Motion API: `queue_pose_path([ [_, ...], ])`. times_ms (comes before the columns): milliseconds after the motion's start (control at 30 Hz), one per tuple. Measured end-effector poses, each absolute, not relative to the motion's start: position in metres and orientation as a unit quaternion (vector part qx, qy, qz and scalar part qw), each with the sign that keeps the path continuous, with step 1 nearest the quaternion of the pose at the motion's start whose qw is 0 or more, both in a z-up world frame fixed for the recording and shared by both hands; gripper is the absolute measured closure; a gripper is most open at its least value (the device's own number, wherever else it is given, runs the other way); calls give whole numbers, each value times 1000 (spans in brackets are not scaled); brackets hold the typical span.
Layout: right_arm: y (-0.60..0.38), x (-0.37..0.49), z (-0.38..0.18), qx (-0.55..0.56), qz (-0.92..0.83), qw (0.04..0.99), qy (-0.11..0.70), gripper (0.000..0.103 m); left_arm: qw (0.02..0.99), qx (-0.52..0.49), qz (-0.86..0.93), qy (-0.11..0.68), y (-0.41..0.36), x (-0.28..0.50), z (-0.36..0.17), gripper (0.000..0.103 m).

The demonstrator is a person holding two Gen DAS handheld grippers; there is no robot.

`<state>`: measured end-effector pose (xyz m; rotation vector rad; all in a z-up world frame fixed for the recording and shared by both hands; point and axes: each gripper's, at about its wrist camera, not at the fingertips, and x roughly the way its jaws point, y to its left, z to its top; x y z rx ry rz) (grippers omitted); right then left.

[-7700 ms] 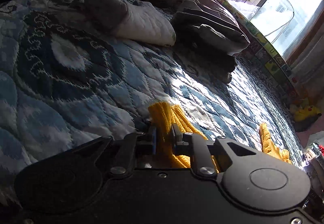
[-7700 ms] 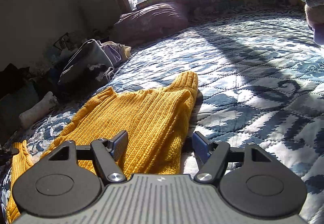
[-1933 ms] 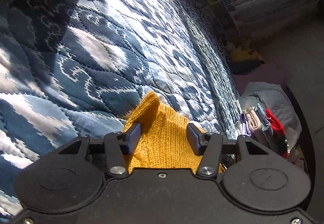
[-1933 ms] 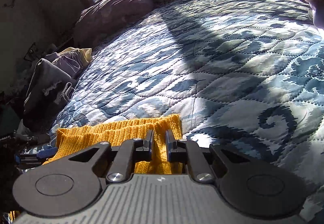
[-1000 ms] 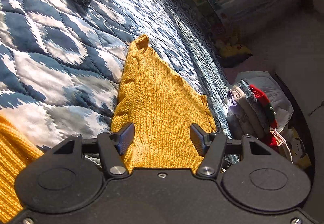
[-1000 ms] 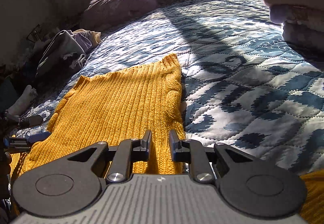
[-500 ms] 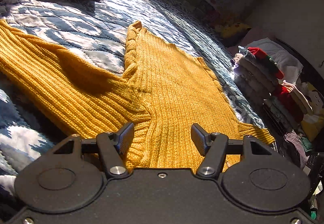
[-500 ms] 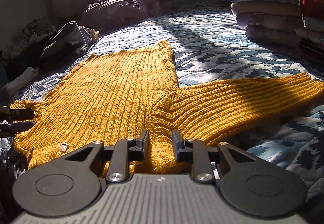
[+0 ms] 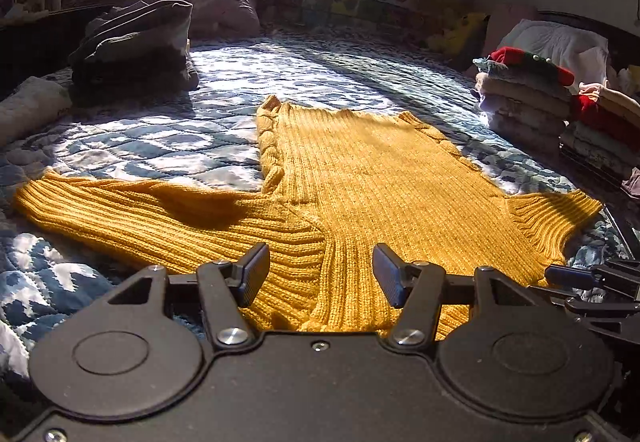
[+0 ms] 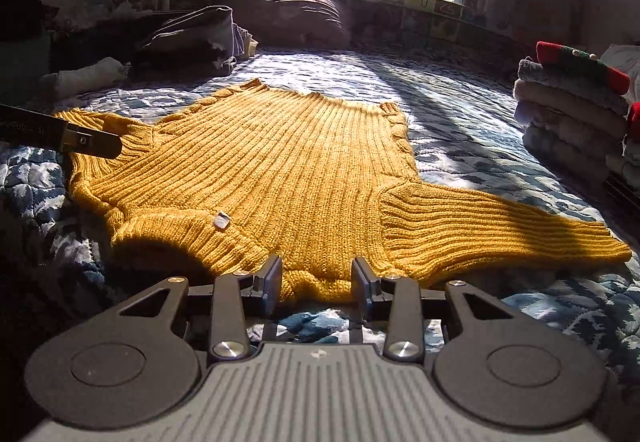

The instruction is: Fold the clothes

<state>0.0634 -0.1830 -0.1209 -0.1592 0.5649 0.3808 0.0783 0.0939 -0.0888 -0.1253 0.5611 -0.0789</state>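
**Sweater laid out flat, both grippers let go**

Since half a second ago the right gripper (image 10: 316, 284) has spread its fingers and drawn back off the shoulder it was pinching; the left gripper (image 9: 320, 274) has stayed wide open over the other shoulder. Neither holds anything.

One yellow sweater (image 9: 380, 178) lies flat across the bed (image 9: 180, 134), hem toward the window at the top of the frame, collar nearest the cameras. Bare quilt lies open beyond the hem and along both sides.

Left view: one sleeve runs out to lower left, fully spread; the other sleeve at right reaches the bed's edge, just beside the right gripper's dark tip. Two stacks of folded clothes (image 9: 524, 102) stand at right, near that edge.

Right view: only here do the collar and its small white label (image 10: 222, 221) show, at lower left of centre. The left gripper's tip juts in at left, over the far sleeve. One pillow (image 10: 288, 18) and one heap of loose clothes (image 10: 192, 34) sit in the upper left.
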Motion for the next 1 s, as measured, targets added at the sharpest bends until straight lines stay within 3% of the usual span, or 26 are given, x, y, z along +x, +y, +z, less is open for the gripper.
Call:
queue_pose_path([
  [133,-183,59,-125,-91,188,940,269,62,950,-88,-12,298,137,126,-104,49],
  [167,-184,57,-127,-95,189,940,267,61,944,-81,2,321,147,140,-115,54],
  [200,-185,55,-129,-99,190,940,266,59,947,-95,22,306,162,142,-119,73],
  [300,-188,53,-134,-111,189,937,271,49,940,-209,96,253,207,125,-117,75],
  [467,-193,52,-136,-111,179,940,266,41,956,-132,58,257,180,135,-118,77],
  [533,-192,50,-137,-117,177,940,268,41,959,-67,71,266,167,144,-122,68],
  [567,-192,49,-137,-116,176,939,271,41,954,-99,90,267,179,145,-123,69],
  [600,-193,49,-138,-112,175,939,274,41,946,-160,102,264,199,143,-124,76],
  [633,-195,49,-138,-106,174,939,277,41,935,-192,136,265,215,141,-123,93],
  [767,-203,45,-138,-91,175,940,280,40,922,-223,197,247,251,128,-117,95],
  [800,-205,43,-137,-90,176,939,280,41,918,-238,211,239,259,123,-115,95],
  [867,-212,38,-133,-80,179,940,278,42,919,-242,215,224,256,116,-106,76],
  [900,-216,36,-130,-72,178,943,272,48,924,-240,203,219,249,113,-102,61],
  [933,-220,34,-127,-64,175,946,266,65,929,-237,183,215,239,110,-96,48],
  [1000,-227,36,-121,-41,172,951,254,77,944,-210,129,219,207,108,-86,44],
])
